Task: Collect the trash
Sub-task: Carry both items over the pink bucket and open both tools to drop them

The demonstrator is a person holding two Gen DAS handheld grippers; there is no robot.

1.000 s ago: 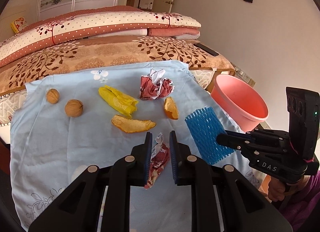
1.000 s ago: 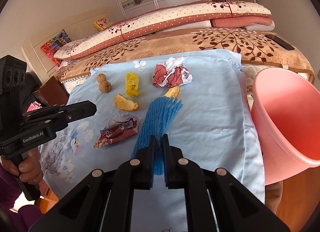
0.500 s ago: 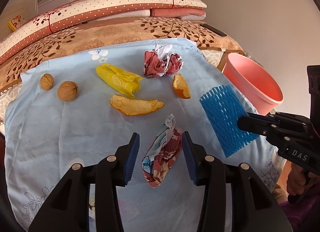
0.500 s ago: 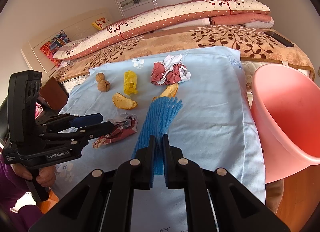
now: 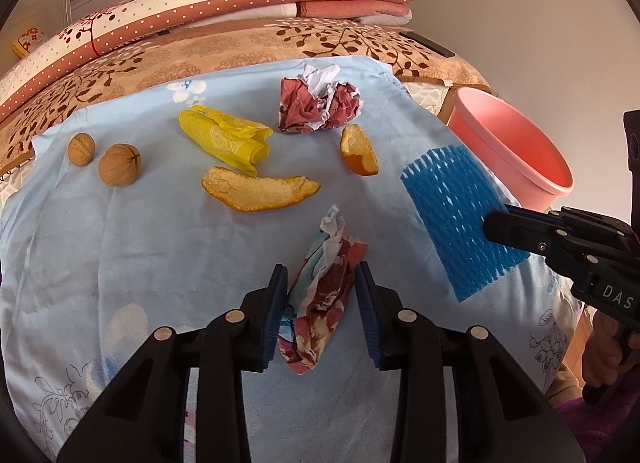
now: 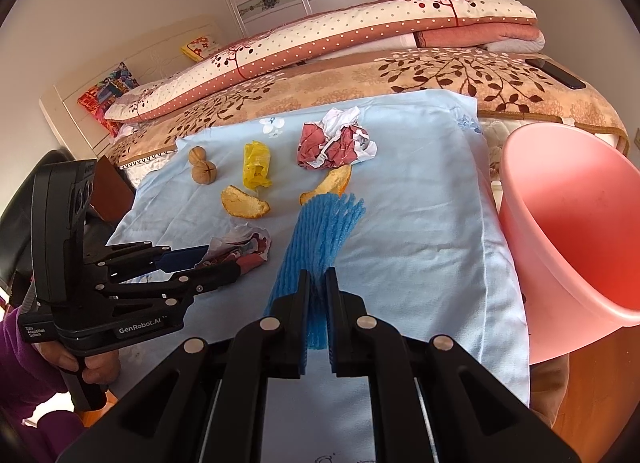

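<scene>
Lowered left gripper (image 5: 322,313), fingers closing around the crumpled wrapper (image 5: 322,303), must clench; right gripper (image 6: 317,319) grasps blue foam net (image 6: 320,237).

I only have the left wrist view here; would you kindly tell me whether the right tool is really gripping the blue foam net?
Observer: Yes. In the right wrist view the right tool is shut on the blue foam net, and its pads pinch the near end.
Operator: Thank you. Does the net lie flat past the pads?
Observer: No, it is bunched narrow at the pads and fans out at its far end.
Operator: Is there anything in the pink basin?
Observer: The inner wall of the pink basin that shows is bare.
</scene>
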